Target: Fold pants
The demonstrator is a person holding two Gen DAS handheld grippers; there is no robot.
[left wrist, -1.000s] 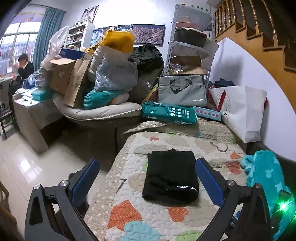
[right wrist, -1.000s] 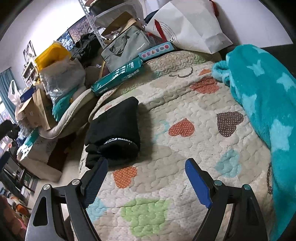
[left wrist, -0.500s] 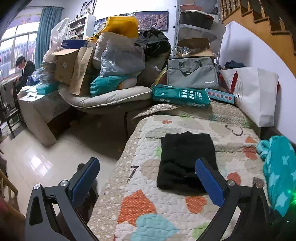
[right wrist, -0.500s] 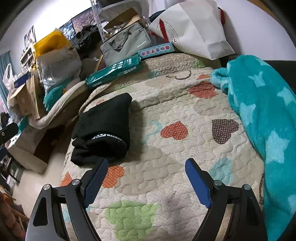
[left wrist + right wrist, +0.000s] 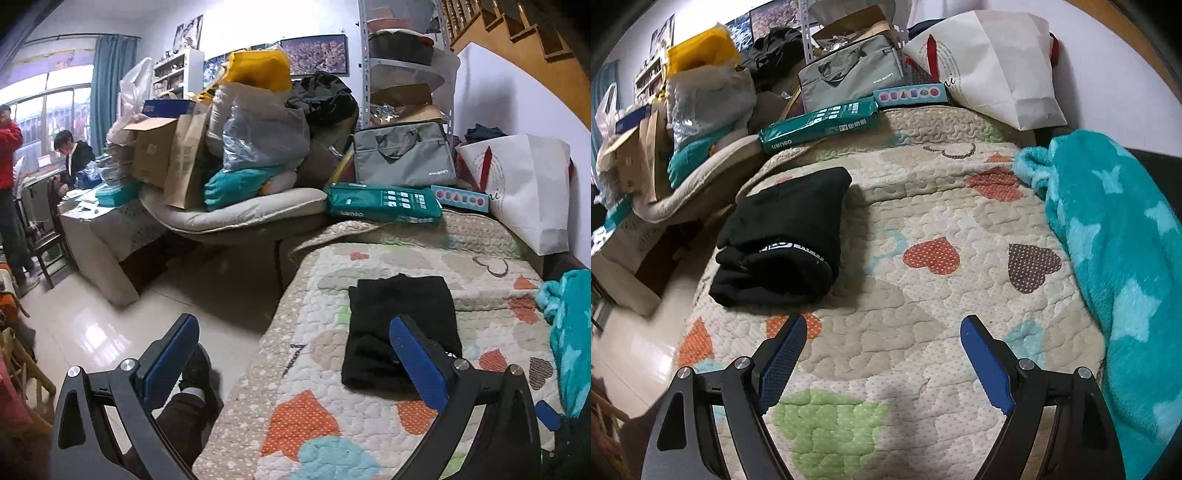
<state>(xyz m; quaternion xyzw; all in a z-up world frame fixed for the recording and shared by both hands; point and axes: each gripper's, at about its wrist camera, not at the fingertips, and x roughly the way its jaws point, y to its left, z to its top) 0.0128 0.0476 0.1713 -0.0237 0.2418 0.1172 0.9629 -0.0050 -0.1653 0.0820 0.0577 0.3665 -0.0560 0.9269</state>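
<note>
The black fabric pants [image 5: 786,236] are seen folded into a compact rectangular bundle on the cream quilted bedspread with coloured hearts [image 5: 923,288] — at about ten o'clock in the right wrist view, near the bed's edge. The right gripper [image 5: 882,354] is held above bare quilt with its blue-padded jaws spread wide and nothing between them. The left gripper [image 5: 295,343] is likewise held wide open and empty; in its view the pants [image 5: 399,325] are partly covered by its right finger, at about two o'clock. A fluffy teal blanket with pale stars [image 5: 1115,258] is draped at three o'clock — well apart from the bundle.
</note>
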